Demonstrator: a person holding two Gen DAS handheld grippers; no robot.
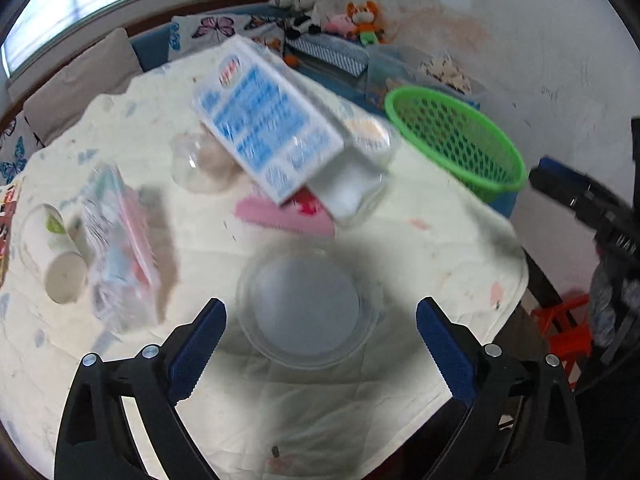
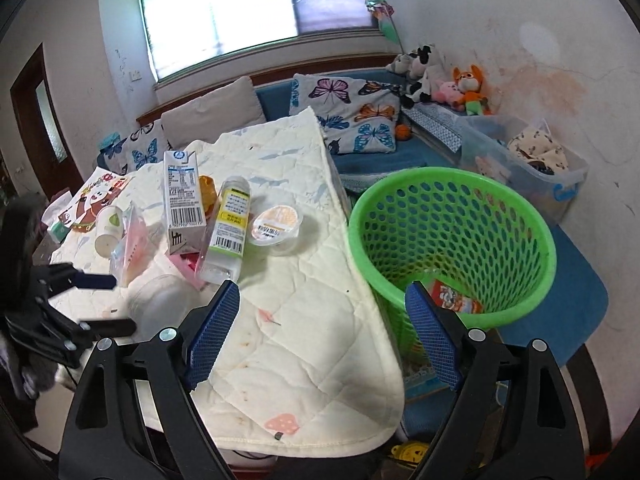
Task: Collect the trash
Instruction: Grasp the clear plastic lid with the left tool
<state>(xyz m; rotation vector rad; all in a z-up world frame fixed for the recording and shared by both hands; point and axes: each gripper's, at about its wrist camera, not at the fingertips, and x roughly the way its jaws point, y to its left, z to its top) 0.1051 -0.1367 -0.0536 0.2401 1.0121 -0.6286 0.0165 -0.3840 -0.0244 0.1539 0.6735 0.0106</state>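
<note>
My left gripper [image 1: 320,320] is open, its fingers on either side of a clear round plastic cup lid [image 1: 308,312] lying on the quilted table cover. It also shows in the right wrist view [image 2: 102,300], with the lid [image 2: 160,304]. My right gripper [image 2: 320,312] is open and empty over the table's near edge beside the green mesh basket [image 2: 452,200], which holds a red wrapper [image 2: 454,298]. Trash on the table: a blue-and-white milk carton [image 2: 182,196], a clear bottle [image 2: 228,228], a sealed pudding cup [image 2: 276,226], a paper cup [image 2: 107,232], a plastic wrapper [image 2: 130,244].
The basket [image 1: 456,140] stands on a blue chair right of the table. A pink pack [image 1: 284,212] lies under the carton [image 1: 268,120]. A sofa with butterfly cushions [image 2: 352,116] and plush toys [image 2: 444,80] is behind. A clear storage bin [image 2: 528,164] sits far right.
</note>
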